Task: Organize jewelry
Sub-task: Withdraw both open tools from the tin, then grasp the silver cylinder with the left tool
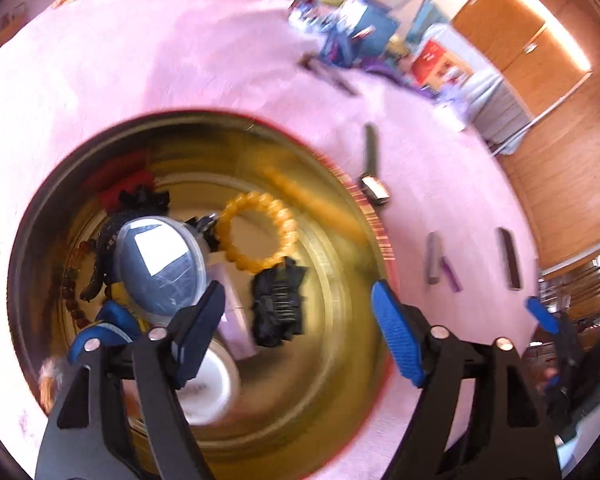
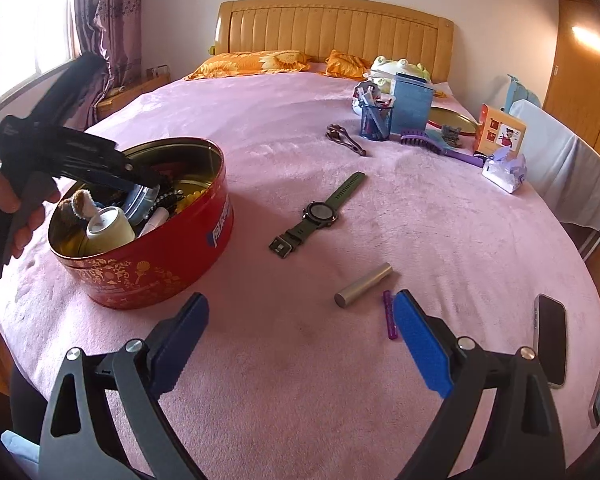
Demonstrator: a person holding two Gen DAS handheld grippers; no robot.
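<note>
- Your left gripper (image 1: 300,312) hangs over the red tin (image 2: 148,276), fingers spread, holding nothing.
- Your right gripper (image 2: 300,336), fingers apart and empty, is nearer the green watch (image 2: 320,212), lying ahead, strap running away rightward.

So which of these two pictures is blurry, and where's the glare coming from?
Left wrist view: motion-smeared, worst on the tin's gold inner wall and the far clutter; the yellow bead bracelet stays fairly crisp. Right wrist view: sharp, the watch clear; glare from the blown-out window and a ceiling light streak.
</note>
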